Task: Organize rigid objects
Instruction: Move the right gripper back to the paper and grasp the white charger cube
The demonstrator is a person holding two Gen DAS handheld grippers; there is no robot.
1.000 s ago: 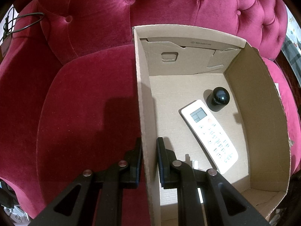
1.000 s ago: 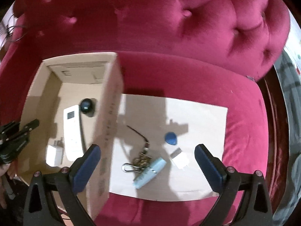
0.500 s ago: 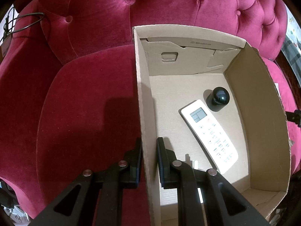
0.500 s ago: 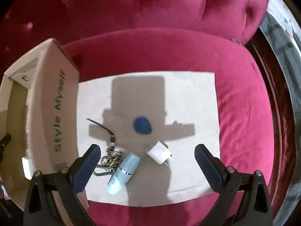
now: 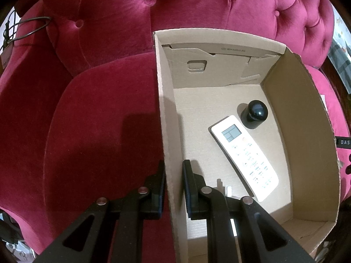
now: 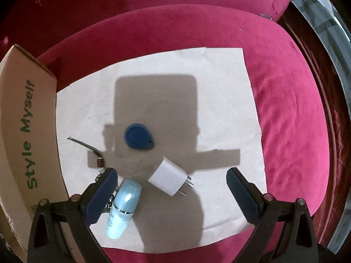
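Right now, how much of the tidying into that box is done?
Partly done. The cardboard box already holds a white remote, a black knob-shaped thing and a white plug. The left gripper is clamped on the box wall. The open right gripper hangs empty over the paper sheet, where a white charger, blue tag, pale blue tube and keyring remain.

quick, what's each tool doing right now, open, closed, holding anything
Left tool: closed on the box wall.
Right tool: open, holding nothing, above the charger.
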